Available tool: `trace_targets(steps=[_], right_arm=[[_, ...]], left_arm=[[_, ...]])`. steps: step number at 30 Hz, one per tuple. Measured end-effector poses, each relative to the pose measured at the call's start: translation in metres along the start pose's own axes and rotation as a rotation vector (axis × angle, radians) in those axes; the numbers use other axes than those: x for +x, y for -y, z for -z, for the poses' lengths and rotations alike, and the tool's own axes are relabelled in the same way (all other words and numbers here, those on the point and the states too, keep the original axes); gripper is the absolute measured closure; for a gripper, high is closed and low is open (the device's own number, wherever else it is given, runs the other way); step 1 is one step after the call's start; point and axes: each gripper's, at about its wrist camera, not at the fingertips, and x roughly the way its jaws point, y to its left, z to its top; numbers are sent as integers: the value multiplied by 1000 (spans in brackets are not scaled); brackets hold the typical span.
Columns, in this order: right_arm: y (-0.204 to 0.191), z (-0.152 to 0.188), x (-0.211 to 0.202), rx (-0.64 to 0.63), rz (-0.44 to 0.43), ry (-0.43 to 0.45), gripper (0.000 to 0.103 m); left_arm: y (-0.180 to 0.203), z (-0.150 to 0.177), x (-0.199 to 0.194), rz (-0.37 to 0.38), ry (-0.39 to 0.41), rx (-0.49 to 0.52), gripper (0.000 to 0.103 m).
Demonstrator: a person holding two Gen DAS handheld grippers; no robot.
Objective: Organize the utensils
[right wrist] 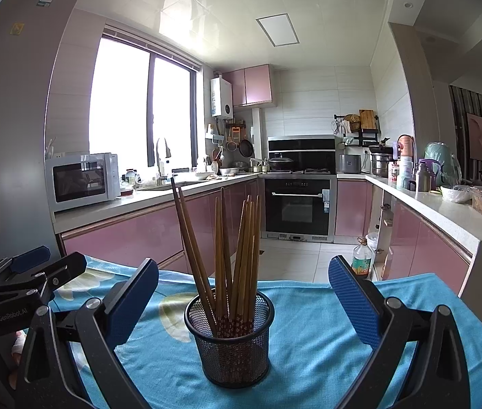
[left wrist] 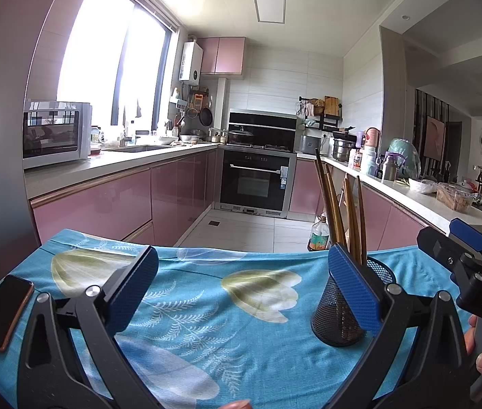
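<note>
I see both grippers spread wide, gripping nothing. Black wire-mesh cup (right wrist: 229, 337) stands upright on the blue floral cloth (right wrist: 309, 334), brown wooden chopsticks (right wrist: 234, 255) inside. Right gripper (right wrist: 242, 301) frames the cup; left gripper (left wrist: 242, 294) sits left of it.

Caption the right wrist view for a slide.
Open right tool faces a black mesh holder of wooden chopsticks on a blue floral cloth.
</note>
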Motion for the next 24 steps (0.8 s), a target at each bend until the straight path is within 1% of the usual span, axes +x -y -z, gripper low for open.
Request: trace_targets(steps=[24], right_arm=[[3,-4,3,-1,-3,0,6]], left_arm=[[1,0,1,-1,-1,0,5]])
